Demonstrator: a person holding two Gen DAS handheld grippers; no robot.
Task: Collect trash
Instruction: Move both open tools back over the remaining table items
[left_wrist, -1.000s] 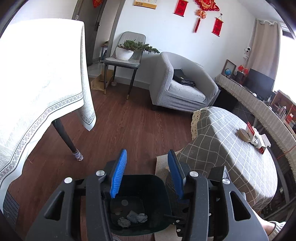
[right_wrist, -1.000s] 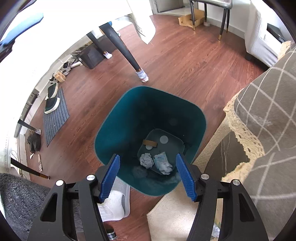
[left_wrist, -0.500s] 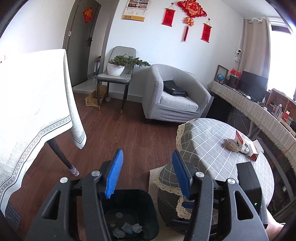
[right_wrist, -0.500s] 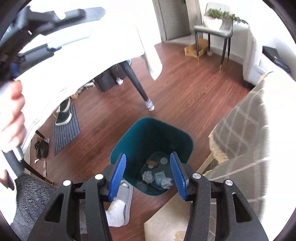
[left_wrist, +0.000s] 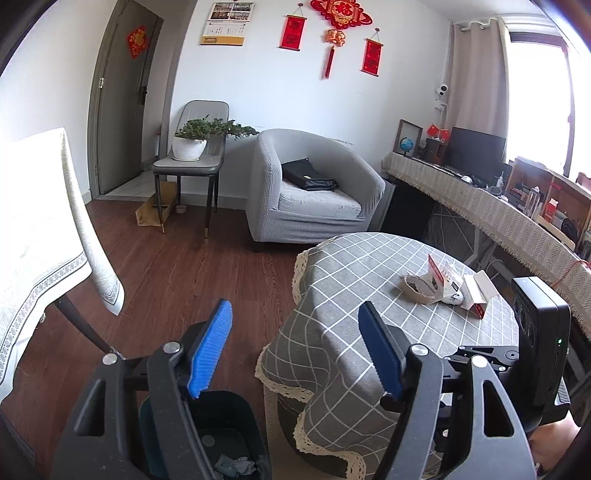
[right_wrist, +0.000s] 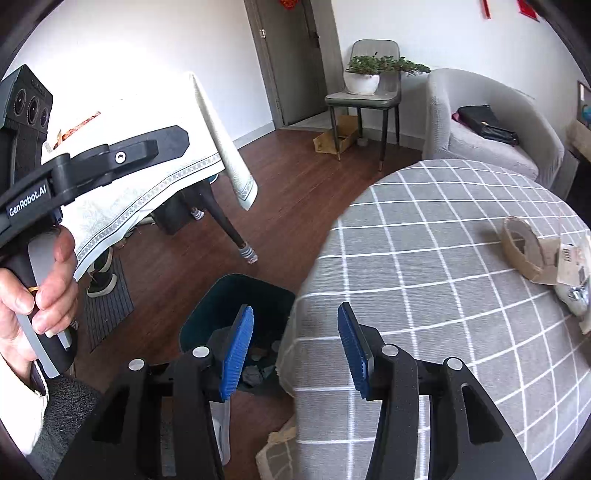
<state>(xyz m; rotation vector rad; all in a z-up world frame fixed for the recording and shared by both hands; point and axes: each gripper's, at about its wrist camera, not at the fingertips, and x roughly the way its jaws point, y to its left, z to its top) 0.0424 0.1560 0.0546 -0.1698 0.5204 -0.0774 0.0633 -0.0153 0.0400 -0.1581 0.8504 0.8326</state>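
Note:
A dark teal trash bin (left_wrist: 236, 424) stands on the wood floor beside the round table, with crumpled paper wads (left_wrist: 236, 466) inside; it also shows in the right wrist view (right_wrist: 240, 302). More trash lies on the table: a brown tape roll (right_wrist: 524, 247), a wrapper (right_wrist: 574, 273) and a red-and-white box (left_wrist: 476, 291); the tape roll (left_wrist: 419, 288) also shows in the left wrist view. My left gripper (left_wrist: 295, 347) is open and empty above the bin and table edge. My right gripper (right_wrist: 295, 343) is open and empty over the table's near edge.
The round table has a grey checked cloth (left_wrist: 369, 295). A white-clothed table (left_wrist: 37, 240) stands at left, its leg (right_wrist: 225, 225) near the bin. A grey armchair (left_wrist: 314, 192), a chair with a plant (left_wrist: 192, 147) and a long sideboard (left_wrist: 498, 214) stand behind.
Both grippers have risen from over the bin and tilted up toward the round table. The bin has dropped to the bottom of both views. Both stay open and empty.

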